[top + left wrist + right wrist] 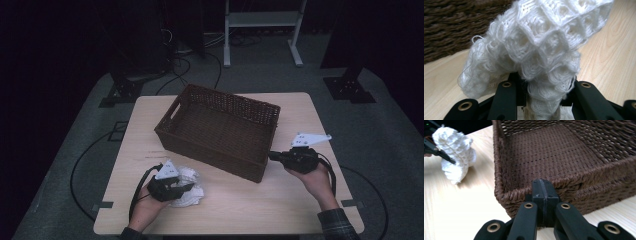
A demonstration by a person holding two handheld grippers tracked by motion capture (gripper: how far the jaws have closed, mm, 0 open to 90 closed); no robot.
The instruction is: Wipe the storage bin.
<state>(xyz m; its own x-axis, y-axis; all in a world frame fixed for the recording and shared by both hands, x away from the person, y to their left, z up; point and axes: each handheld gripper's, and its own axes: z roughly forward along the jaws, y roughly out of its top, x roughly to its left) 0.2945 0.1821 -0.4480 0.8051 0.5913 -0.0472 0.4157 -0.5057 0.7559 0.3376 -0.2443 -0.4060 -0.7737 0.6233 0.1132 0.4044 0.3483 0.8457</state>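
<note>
White knitted cloth (189, 186), one piece, lies bunched on the table (240, 210), grasped by the left gripper (172, 189). One brown wicker basket (220, 131) sits just beyond. Right gripper (280, 157), jaws clenched empty, sits beside its corner.

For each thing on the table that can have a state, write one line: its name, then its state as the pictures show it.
White knitted cloth: bunched up, pinched in the left claw, partly raised off the table.
Wicker basket: upright on the table, empty.
Left claw: shut on the cloth.
Right claw: shut, holding nothing, tips close to the basket's near rim.
Table: bears the basket.
</note>
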